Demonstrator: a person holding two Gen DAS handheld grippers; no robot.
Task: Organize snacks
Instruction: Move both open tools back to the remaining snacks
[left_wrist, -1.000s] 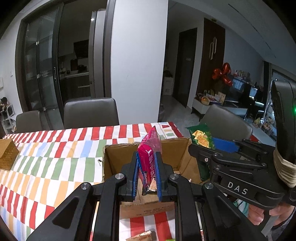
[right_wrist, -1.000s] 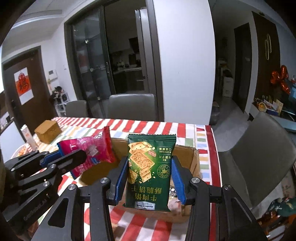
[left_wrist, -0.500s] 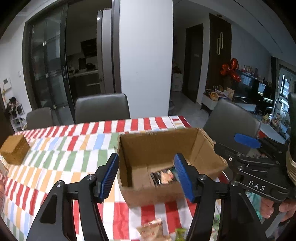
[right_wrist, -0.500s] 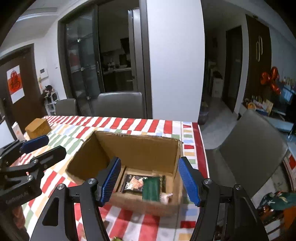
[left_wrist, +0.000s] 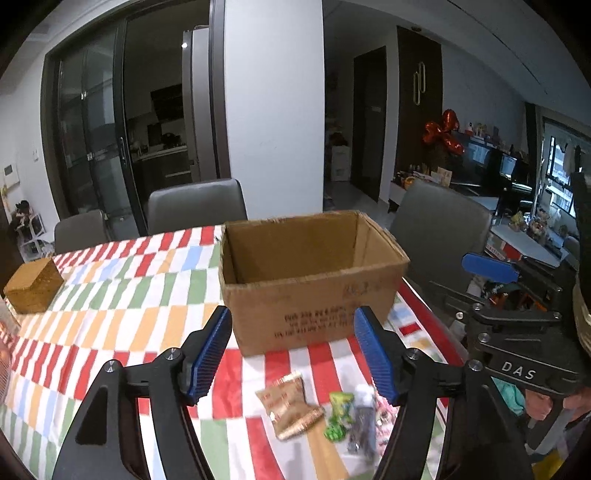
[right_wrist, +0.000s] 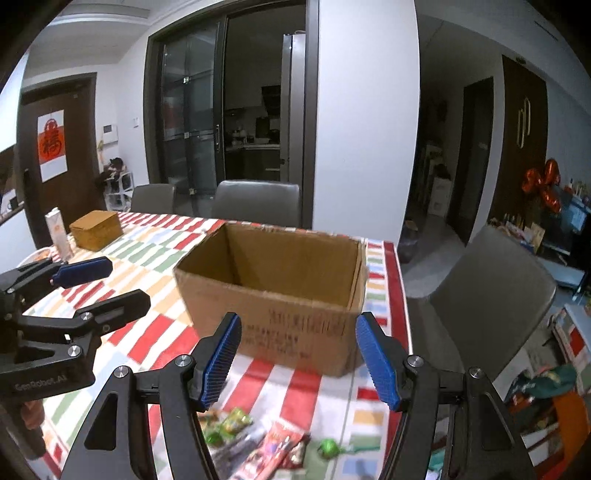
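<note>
An open cardboard box (left_wrist: 310, 280) stands on the striped tablecloth (left_wrist: 122, 295); it also shows in the right wrist view (right_wrist: 273, 291). Its inside is hidden from here. My left gripper (left_wrist: 295, 354) is open and empty, in front of the box and above loose snacks: a tan packet (left_wrist: 288, 402), a green candy (left_wrist: 338, 415) and a dark packet (left_wrist: 360, 417). My right gripper (right_wrist: 301, 362) is open and empty, in front of the box, above green candies (right_wrist: 232, 424) and a red packet (right_wrist: 277, 450). Each gripper shows in the other's view: the right one (left_wrist: 509, 295), the left one (right_wrist: 74, 291).
A small brown box (left_wrist: 33, 290) sits at the table's far left, with a carton (right_wrist: 59, 232) beside it. Grey chairs stand behind the table (left_wrist: 197, 205) and at its right end (right_wrist: 491, 291). The table edge runs close along the right of the box.
Both grippers let go of their packets, the pink one and the green cracker pack, into the box, opened wide, and drew back and down toward the loose snacks in front.
</note>
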